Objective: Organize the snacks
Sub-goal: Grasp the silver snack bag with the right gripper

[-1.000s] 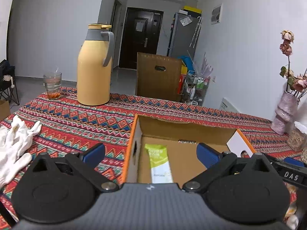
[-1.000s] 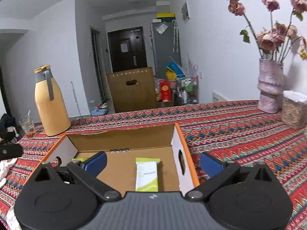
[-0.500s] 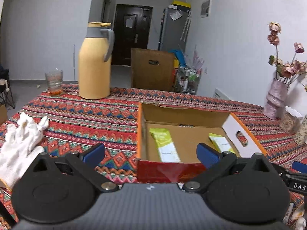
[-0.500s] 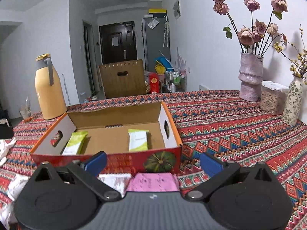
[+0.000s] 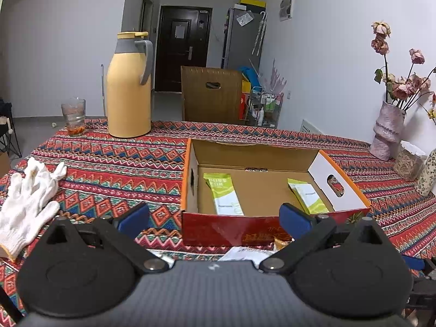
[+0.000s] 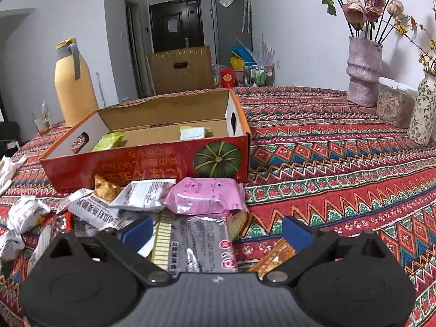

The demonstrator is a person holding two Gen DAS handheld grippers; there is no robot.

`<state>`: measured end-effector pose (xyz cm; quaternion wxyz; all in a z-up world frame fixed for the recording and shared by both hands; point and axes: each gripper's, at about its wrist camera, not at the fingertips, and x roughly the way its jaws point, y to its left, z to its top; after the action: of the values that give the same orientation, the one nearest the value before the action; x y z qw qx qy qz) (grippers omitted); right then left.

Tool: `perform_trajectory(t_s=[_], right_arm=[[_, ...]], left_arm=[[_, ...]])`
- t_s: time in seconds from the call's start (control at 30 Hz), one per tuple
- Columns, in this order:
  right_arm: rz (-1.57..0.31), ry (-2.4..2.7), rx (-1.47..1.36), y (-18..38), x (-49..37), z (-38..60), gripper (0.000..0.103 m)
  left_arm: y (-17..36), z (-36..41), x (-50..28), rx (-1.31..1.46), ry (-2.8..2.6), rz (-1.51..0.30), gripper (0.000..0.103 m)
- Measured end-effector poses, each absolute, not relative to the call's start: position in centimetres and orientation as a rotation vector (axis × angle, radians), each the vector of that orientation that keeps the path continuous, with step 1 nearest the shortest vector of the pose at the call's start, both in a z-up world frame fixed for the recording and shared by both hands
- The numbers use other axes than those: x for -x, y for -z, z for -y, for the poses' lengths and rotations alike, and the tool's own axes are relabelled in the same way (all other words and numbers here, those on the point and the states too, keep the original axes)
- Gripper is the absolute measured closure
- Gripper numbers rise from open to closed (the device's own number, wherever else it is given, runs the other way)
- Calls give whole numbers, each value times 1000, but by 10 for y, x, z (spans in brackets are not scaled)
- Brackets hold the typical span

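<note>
Two green packets (image 5: 223,197) lie in the box (image 6: 147,160); a pile of snacks (image 6: 152,199) waits on the counter (image 6: 327,147) before it. Both grippers, left (image 5: 215,218) and right (image 6: 215,229), hang spread, empty.

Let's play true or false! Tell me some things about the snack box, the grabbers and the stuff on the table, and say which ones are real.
1. The cardboard box has green snack packets inside. True.
2. The right gripper is squeezing the pink packet. False: it is open and empty.
3. A white glove lies on the tablecloth. True.
4. The yellow jug is lying on its side. False: it stands upright.
5. The left gripper is open. True.
</note>
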<state>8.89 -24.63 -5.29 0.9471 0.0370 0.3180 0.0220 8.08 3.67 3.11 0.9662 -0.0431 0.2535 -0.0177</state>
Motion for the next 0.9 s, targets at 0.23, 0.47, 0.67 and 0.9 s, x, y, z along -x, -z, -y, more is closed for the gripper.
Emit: perform_trajectory(t_s=[0.23,0.47,0.67,0.9], right_arm=[[-633,20,-60,46,-66,227,2],[-620,68,-46,40,-52,222,2],[-643,60,-40,46,-53,221,3],[-700,38,-38,57,-64,233,20]], left_arm=[[-40,-57,-57,53,90,-480,0],[-42,-64,-33,-9,157,-426,0],[-21,-99,-26,8,143,-447,0],[-3,-100,-30,-1,186,-485,0]])
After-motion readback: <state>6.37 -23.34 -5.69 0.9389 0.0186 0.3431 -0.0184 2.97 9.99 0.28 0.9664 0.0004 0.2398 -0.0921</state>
